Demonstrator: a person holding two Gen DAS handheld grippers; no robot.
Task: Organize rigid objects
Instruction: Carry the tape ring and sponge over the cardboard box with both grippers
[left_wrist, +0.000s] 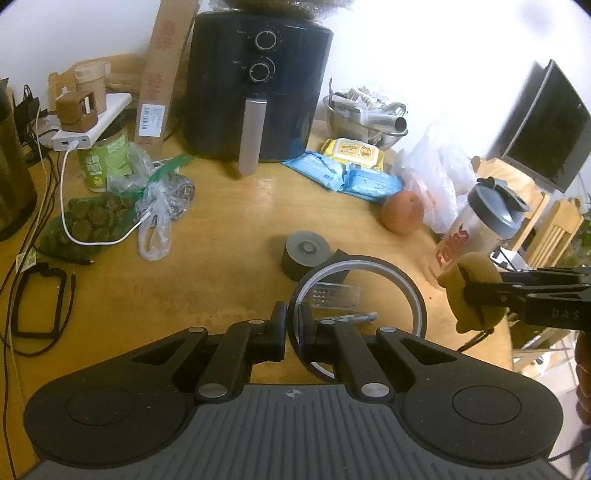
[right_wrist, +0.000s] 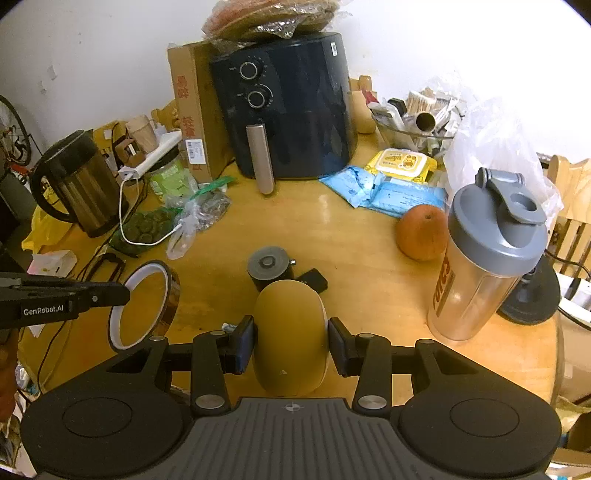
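My left gripper (left_wrist: 293, 326) is shut on the rim of an amber tape roll (left_wrist: 415, 295), which it holds above the wooden table (left_wrist: 229, 229). From the right wrist view the same tape roll (right_wrist: 171, 295) hangs at the left, pinched by the left gripper (right_wrist: 125, 293). My right gripper (right_wrist: 291, 343) is shut on a smooth tan oval object (right_wrist: 290, 325), one pad pressing on each side. In the left wrist view that oval object (left_wrist: 480, 269) and the right gripper (left_wrist: 471, 295) are at the right, beside the shaker bottle (left_wrist: 476, 229).
A dark cylinder with a grey lid (right_wrist: 269, 267) and a small black item (right_wrist: 314, 278) sit mid-table. An orange (right_wrist: 421, 232), shaker bottle (right_wrist: 484, 266), wipe packs (right_wrist: 402, 192), air fryer (right_wrist: 288, 107), kettle (right_wrist: 74, 181) and bagged items with cables ring the table.
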